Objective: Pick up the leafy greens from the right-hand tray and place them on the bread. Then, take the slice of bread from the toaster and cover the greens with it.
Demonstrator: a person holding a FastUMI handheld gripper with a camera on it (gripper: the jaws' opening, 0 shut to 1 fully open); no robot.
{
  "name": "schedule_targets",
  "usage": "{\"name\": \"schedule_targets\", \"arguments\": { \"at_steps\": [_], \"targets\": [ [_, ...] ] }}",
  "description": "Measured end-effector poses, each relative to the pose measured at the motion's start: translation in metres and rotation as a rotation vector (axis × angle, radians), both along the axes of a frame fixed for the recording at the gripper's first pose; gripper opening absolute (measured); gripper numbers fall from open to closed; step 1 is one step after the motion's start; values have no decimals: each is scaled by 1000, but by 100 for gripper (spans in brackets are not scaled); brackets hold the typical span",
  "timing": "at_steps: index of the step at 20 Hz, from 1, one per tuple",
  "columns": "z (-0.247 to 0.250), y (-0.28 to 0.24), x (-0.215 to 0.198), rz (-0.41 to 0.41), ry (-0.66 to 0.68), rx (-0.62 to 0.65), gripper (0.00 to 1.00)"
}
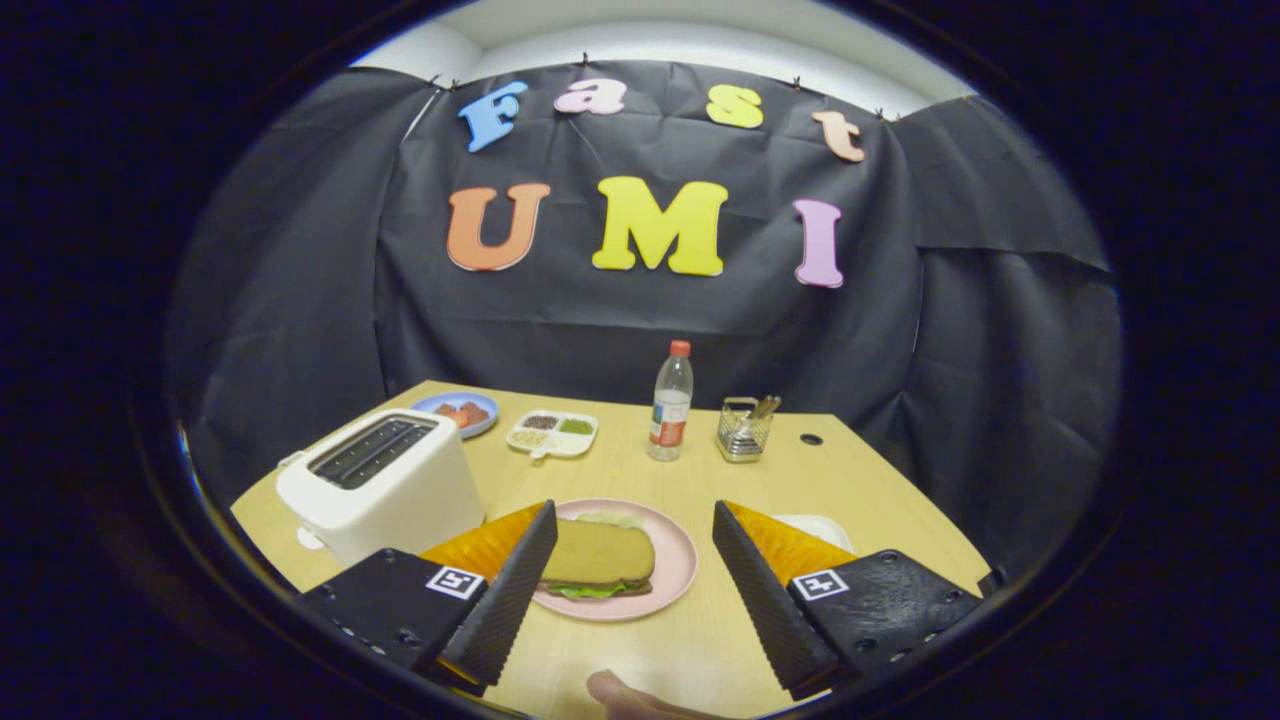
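On the wooden table a pink plate (672, 590) holds a stacked sandwich: a top bread slice (600, 553) lies over leafy greens (592, 590) that peek out at its near edge, with more bread beneath. My gripper (632, 540) hangs above the plate, open, with the sandwich showing between the two fingers and nothing held. A white toaster (385, 485) stands to the left of the plate, its slots dark. The white right-hand tray (820, 525) is mostly hidden behind the right finger.
Behind the plate stand a plastic bottle (671, 402) with a red cap, a wire basket (744, 430), a white divided dish (552, 434) and a blue plate (458, 412) with reddish food. A fingertip of a person (625, 695) shows at the table's near edge.
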State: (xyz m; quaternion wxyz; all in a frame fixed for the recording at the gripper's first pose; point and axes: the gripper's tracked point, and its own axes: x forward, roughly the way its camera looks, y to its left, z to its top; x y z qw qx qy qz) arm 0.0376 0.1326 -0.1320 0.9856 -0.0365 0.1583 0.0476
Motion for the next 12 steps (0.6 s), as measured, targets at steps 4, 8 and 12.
{"name": "schedule_targets", "arguments": {
  "at_steps": [4, 8, 12],
  "targets": [
    [47, 0, -43, 15, -106, 20, 96],
    [88, 4, -84, 0, -178, 78, 96],
    [113, -1, -114, 4, -225, 70, 95]
  ]
}}
